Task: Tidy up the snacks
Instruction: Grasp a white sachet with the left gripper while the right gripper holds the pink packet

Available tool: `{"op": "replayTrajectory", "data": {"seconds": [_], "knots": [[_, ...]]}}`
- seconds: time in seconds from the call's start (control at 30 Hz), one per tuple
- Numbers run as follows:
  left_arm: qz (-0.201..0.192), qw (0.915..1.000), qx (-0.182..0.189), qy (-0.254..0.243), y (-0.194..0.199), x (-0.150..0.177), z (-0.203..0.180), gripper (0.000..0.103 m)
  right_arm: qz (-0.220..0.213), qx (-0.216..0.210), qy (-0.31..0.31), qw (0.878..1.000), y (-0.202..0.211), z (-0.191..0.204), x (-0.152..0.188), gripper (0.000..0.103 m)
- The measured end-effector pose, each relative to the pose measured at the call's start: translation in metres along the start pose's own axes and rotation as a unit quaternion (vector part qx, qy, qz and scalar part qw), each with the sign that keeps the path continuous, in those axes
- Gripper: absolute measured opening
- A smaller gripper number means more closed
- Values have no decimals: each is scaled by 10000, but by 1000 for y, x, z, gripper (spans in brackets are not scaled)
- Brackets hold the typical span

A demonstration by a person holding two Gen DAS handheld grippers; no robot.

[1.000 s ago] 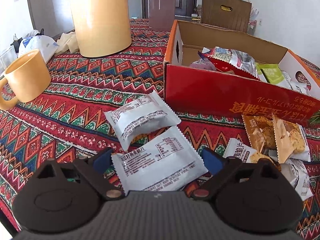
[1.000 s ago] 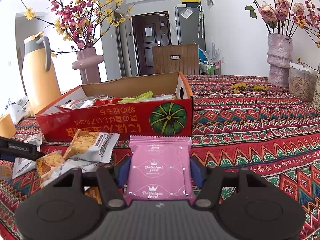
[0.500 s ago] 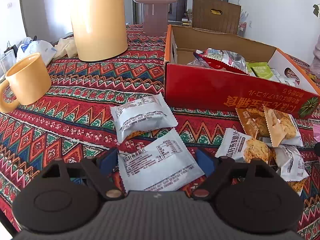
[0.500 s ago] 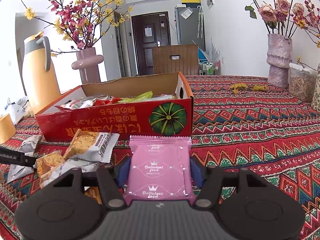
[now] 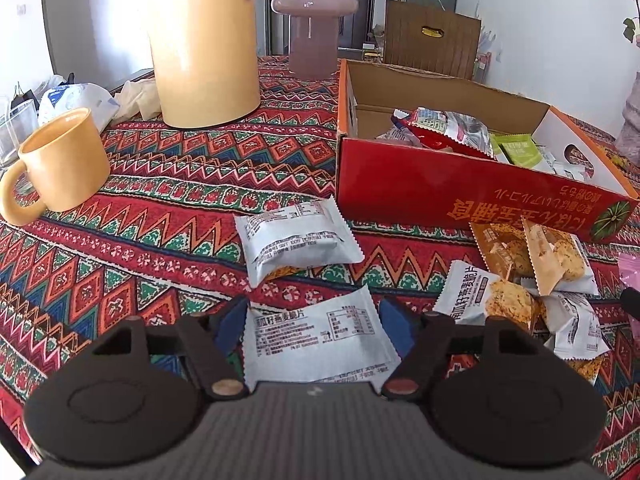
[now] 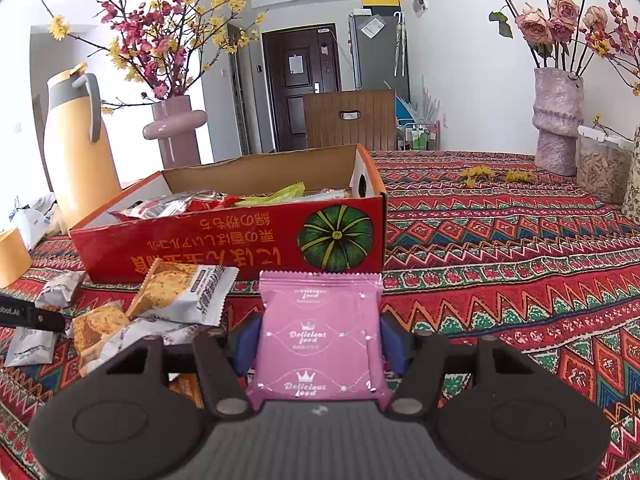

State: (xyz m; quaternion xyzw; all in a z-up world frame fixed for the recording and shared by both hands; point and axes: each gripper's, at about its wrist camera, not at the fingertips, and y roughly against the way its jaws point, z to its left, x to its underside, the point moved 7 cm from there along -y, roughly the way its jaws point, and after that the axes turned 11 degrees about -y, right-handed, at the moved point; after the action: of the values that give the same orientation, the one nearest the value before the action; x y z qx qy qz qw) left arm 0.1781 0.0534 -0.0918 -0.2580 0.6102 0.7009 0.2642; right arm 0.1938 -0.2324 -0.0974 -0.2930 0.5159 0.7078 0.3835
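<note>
My left gripper (image 5: 314,320) is shut on a white snack packet (image 5: 318,342) and holds it just above the tablecloth. A second white packet (image 5: 294,240) lies ahead of it. A pile of biscuit packets (image 5: 528,276) lies to the right, in front of the red cardboard box (image 5: 460,188) that holds several snacks. My right gripper (image 6: 320,334) is shut on a pink snack packet (image 6: 320,340) and holds it in front of the red box (image 6: 224,248). The biscuit pile (image 6: 160,304) is to its left.
A yellow mug (image 5: 60,164), a tall yellow jug (image 5: 204,44) and a pink vase (image 5: 314,20) stand to the left and behind the box. A glass (image 5: 14,128) is at the far left. Flower vases (image 6: 558,120) and a jar (image 6: 600,164) stand at the far right.
My left gripper has pulled back and lifted with the white packet in it, so the box and pile look farther off. The right gripper holds still with the pink packet.
</note>
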Motion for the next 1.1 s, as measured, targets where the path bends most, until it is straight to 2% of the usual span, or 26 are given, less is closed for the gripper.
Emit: {"op": "replayTrajectory", "data": {"seconds": [0.13,0.2,0.27,0.4,0.47,0.57,0.7,0.8,0.83,0.87,0.97,1.1], "knots": [[-8,10000,-12,-23,2,1,0,72,-1,-2,-3,10000,0,0,0,61],[-29,10000,-45,-32,4,2,0,75,0,-2,2,10000,0,0,0,61],[-81,9999,-68,-47,8,2,-1,82,1,-3,0,10000,0,0,0,61],[-132,9998,-117,-100,13,2,-2,88,1,-2,0,10000,0,0,0,61],[-80,9997,-169,-126,12,4,-3,96,-1,-1,-2,10000,0,0,0,61],[107,9997,-227,-84,8,9,-2,99,1,-4,1,10000,0,0,0,61],[397,9990,-121,143,2,17,0,99,1,-4,-1,10000,0,0,0,61],[427,9989,-125,133,1,20,-1,95,-1,-3,-1,10000,0,0,0,61],[409,9990,-118,129,2,20,-2,91,-1,-3,-1,10000,0,0,0,61],[378,9992,-111,117,3,19,-2,82,-1,-3,-1,10000,0,0,0,61],[296,9995,-39,95,6,17,-2,72,0,-4,-1,10000,0,0,0,61],[209,9998,-31,-2,9,17,-5,66,0,-2,0,10000,0,0,0,61]]}}
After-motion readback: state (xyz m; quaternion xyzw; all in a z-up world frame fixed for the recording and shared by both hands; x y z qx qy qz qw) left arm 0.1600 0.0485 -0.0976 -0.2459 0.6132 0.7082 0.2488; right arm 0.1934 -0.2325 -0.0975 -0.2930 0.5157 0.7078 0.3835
